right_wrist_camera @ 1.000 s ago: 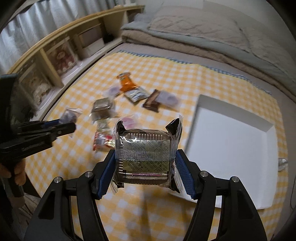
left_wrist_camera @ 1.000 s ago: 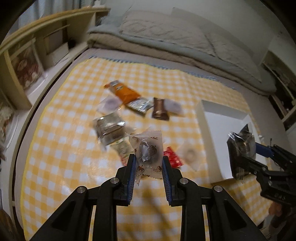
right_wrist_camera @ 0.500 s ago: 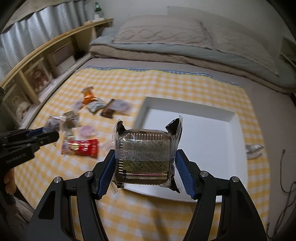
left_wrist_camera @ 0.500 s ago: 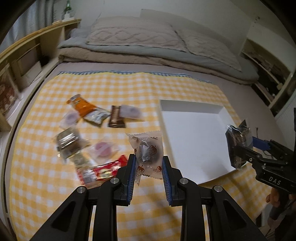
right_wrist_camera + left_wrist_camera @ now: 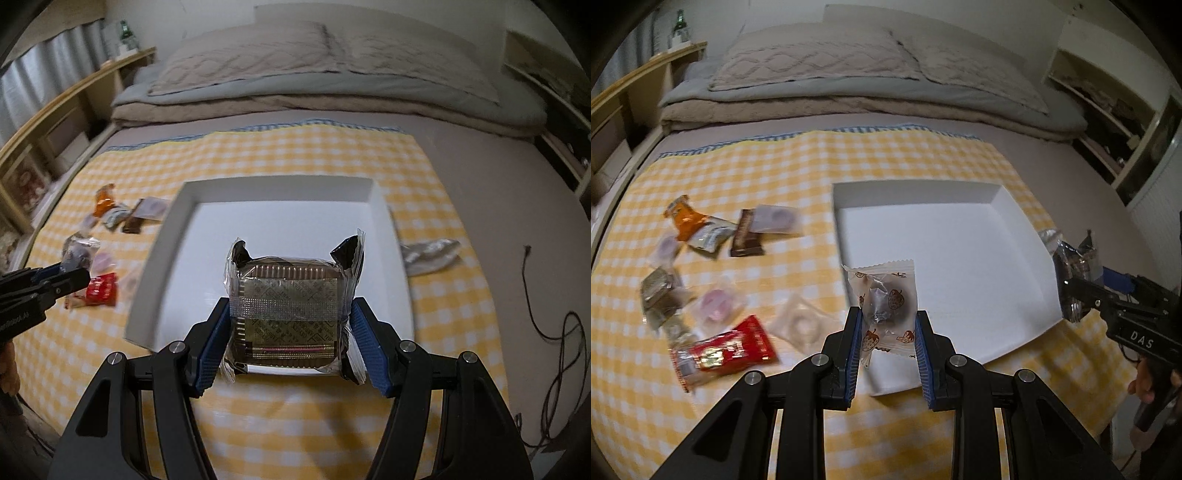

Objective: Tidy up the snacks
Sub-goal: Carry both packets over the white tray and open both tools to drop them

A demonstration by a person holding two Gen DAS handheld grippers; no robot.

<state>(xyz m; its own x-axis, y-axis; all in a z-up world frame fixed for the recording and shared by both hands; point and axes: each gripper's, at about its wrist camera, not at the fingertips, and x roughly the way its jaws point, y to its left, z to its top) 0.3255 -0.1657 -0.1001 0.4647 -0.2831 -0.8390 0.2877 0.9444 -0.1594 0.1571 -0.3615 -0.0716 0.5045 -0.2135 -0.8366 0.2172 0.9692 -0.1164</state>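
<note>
Both tongs carry a snack toward the shallow white rectangular cardboard tray that lies on the yellow-and-white checked cloth spread over the bed, which reads as the collecting place for the loose packets. The left tongs are clamped about as far shut as they go on a small clear sachet printed with strawberries around a dark foil-wrapped sweet, gripped by its sides so it stands upright and hangs over the tray's near left corner. The right tongs stand about half open because the thing between them is wide: a square dark biscuit sealed in a clear crimped wrapper, pinched by its two side edges and held flat-faced to the camera above the near part of the tray's floor. In my judgement each packet is held by its edges so that it drops cleanly once the grip loosens. The tray has nothing in it yet. Left of it the unsorted snacks lie scattered on the cloth: an orange pouch, a brown chocolate-bar wrapper, a red packet and several pale or clear sachets, blurred. A crumpled silvery wrapper lies on the cloth just beside the tray's right wall, apart from the rest.
</note>
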